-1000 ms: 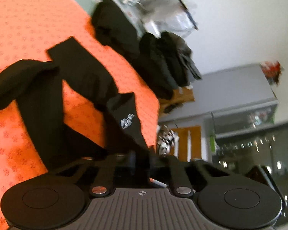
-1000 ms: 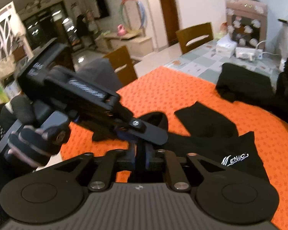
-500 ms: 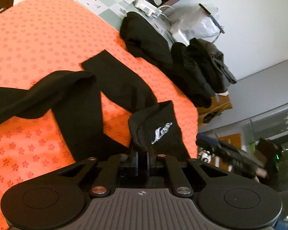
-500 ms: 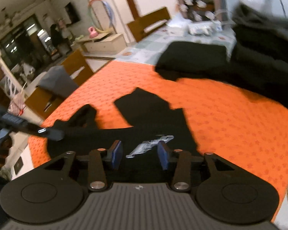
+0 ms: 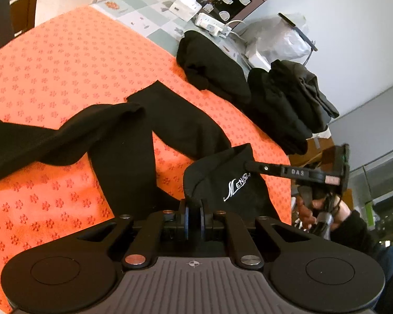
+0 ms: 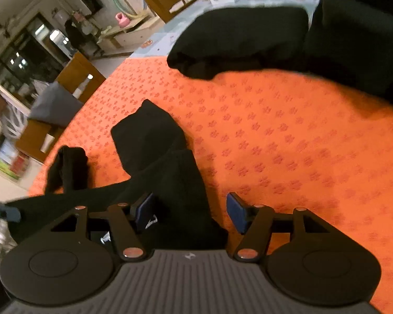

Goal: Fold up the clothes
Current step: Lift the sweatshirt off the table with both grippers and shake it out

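Note:
A pair of black trousers (image 5: pixel 170 120) with a white logo (image 5: pixel 235 185) lies spread on the orange mat (image 5: pixel 52 65). My left gripper (image 5: pixel 194 209) is shut on the waist edge near the logo. The right gripper (image 5: pixel 250 166) comes in from the right, its tip at the waist's far corner. In the right wrist view the right gripper (image 6: pixel 190 210) has its jaws opening. A fold of the trousers (image 6: pixel 154 136) lies between the blue pads (image 6: pixel 235 212), which do not press on it. The left gripper (image 6: pixel 2 212) shows at the left edge.
Piles of dark clothes (image 5: pixel 214 62) (image 5: pixel 288 104) sit along the mat's far edge, and show in the right wrist view as dark piles (image 6: pixel 238 34). Behind them are a power strip (image 5: pixel 209 24) and a plastic bag (image 5: pixel 277 39). Wooden chairs (image 6: pixel 78 76) stand beyond the table. A hand (image 5: pixel 317 206) holds the right gripper.
The right gripper left its place beside the left one, swept right and down to the waist's far corner, and opened its jaws. The left gripper stayed shut on the trousers while turning.

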{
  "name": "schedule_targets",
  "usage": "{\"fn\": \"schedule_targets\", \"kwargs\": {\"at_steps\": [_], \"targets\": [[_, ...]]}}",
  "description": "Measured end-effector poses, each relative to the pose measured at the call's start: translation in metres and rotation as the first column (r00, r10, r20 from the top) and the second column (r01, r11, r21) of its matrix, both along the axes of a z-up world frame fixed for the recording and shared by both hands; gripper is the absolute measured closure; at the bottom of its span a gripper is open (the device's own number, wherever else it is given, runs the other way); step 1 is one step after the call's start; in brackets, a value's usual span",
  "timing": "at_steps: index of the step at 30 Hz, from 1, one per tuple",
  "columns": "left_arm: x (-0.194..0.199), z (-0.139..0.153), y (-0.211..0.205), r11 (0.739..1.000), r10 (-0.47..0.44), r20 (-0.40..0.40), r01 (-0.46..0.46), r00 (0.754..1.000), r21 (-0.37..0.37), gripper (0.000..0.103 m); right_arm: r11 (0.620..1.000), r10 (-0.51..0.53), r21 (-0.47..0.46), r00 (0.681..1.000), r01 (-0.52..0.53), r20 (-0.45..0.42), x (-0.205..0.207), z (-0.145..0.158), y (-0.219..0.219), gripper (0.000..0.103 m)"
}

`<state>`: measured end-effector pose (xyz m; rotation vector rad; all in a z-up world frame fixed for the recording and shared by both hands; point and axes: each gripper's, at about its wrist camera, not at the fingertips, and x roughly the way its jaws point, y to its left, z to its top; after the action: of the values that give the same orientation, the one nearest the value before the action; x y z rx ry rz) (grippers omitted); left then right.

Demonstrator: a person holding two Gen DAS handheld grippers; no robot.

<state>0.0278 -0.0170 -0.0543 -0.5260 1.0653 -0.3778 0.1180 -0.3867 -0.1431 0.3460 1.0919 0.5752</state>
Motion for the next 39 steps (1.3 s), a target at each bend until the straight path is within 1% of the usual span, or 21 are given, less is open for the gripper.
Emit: {"fn": "schedule_targets", "kwargs": {"at_steps": [2, 4, 5, 7, 10, 15, 19, 23, 26, 30, 33, 35, 37, 39], "targets": [[-0.002, 0.002, -0.001, 1.000, 0.003, 0.006, -0.003, 1.000, 0.011, 0.093, 0.999, 0.000, 0.038, 1.000, 0.000, -0.015, 0.001, -0.001, -0.001, 0.071], [-0.003, 0.005, -0.002, 1.000, 0.006, 0.013, -0.006, 1.000, 0.021, 0.093, 0.998, -0.005, 0.060, 1.000, 0.006, -0.014, -0.003, 0.001, -0.003, 0.084], [-0.004, 0.007, -0.002, 1.000, 0.008, 0.019, -0.009, 1.000, 0.025, 0.093, 0.998, -0.011, 0.062, 1.000, 0.012, -0.004, -0.007, 0.005, -0.004, 0.089], [-0.005, 0.012, -0.003, 0.999, 0.007, 0.035, -0.008, 0.999, 0.036, 0.093, 0.997, -0.039, 0.069, 0.999, 0.036, 0.031, -0.019, 0.016, -0.008, 0.091], [-0.009, 0.025, -0.004, 0.999, -0.009, 0.077, 0.005, 0.997, 0.049, 0.094, 0.991, -0.103, 0.098, 0.990, 0.094, 0.093, -0.045, 0.043, -0.019, 0.093], [-0.022, 0.055, -0.006, 0.996, -0.082, 0.168, 0.076, 0.982, 0.041, 0.094, 0.980, -0.187, 0.114, 0.956, 0.164, 0.225, -0.106, 0.095, -0.026, 0.094], [-0.049, 0.077, -0.008, 0.984, -0.180, 0.253, 0.176, 0.951, 0.042, 0.094, 0.962, -0.271, 0.108, 0.914, 0.249, 0.303, -0.169, 0.126, -0.033, 0.094], [-0.089, 0.096, -0.001, 0.960, -0.274, 0.331, 0.275, 0.903, 0.043, 0.094, 0.925, -0.378, 0.109, 0.849, 0.364, 0.370, -0.250, 0.153, -0.027, 0.094], [-0.127, 0.106, 0.014, 0.939, -0.330, 0.386, 0.341, 0.862, 0.042, 0.094, 0.890, -0.443, 0.105, 0.789, 0.444, 0.425, -0.321, 0.168, -0.006, 0.094], [-0.187, 0.110, 0.048, 0.914, -0.381, 0.420, 0.405, 0.824, 0.035, 0.094, 0.844, -0.505, 0.104, 0.716, 0.526, 0.482, -0.420, 0.179, 0.037, 0.094], [-0.231, 0.107, 0.077, 0.896, -0.416, 0.426, 0.442, 0.803, 0.042, 0.094, 0.821, -0.531, 0.089, 0.697, 0.564, 0.482, -0.488, 0.174, 0.077, 0.094], [-0.260, 0.103, 0.095, 0.888, -0.435, 0.413, 0.458, 0.800, 0.048, 0.094, 0.805, -0.547, 0.078, 0.685, 0.588, 0.481, -0.533, 0.170, 0.103, 0.095], [-0.287, 0.101, 0.112, 0.881, -0.453, 0.380, 0.471, 0.806, 0.052, 0.094, 0.796, -0.564, 0.071, 0.694, 0.601, 0.448, -0.570, 0.163, 0.125, 0.095], [-0.315, 0.101, 0.127, 0.870, -0.477, 0.359, 0.489, 0.802, 0.062, 0.094, 0.791, -0.576, 0.059, 0.709, 0.609, 0.407, -0.605, 0.157, 0.147, 0.095]]}}
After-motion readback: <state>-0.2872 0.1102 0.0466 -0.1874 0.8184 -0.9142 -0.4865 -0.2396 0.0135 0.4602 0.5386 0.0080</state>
